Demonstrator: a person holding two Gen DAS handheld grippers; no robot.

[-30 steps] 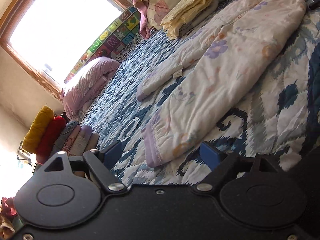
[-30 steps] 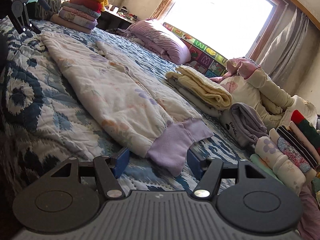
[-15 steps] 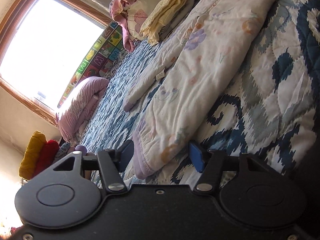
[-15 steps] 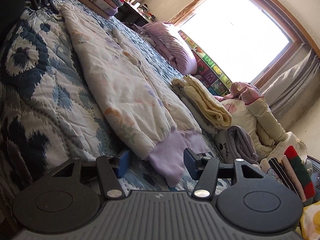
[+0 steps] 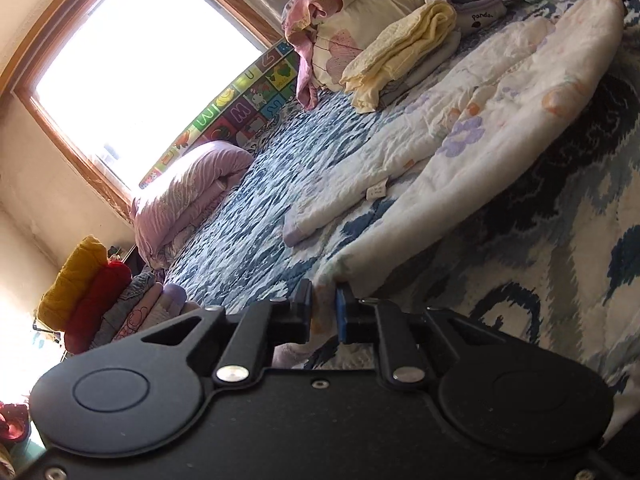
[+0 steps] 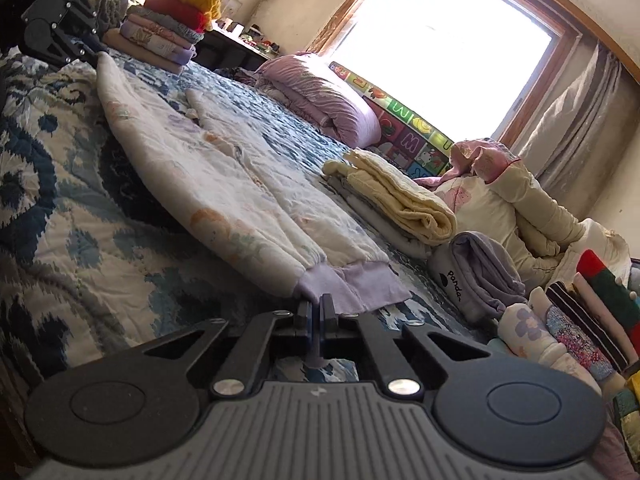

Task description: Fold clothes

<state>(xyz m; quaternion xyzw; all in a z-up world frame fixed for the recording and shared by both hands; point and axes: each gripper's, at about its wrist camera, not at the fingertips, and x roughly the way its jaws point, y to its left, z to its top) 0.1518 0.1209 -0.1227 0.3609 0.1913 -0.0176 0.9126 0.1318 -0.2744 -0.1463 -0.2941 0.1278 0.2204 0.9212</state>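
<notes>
Trousers (image 5: 472, 148) lie flat along the bed (image 5: 568, 248), left tool (image 5: 323, 312) pinching the waist end, right tool (image 6: 316, 314) pinching a lilac cuff (image 6: 348, 286), likely for folding end to end.

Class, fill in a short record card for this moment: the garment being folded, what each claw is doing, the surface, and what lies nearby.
garment: white floral pyjama trousers, spread flat, lilac cuffs
left claw: shut on one end of the trousers
right claw: shut on the lilac cuff
surface: blue patterned quilt
nearby: folded yellow blanket, grey panda top, stack of folded clothes, purple duvet
</notes>
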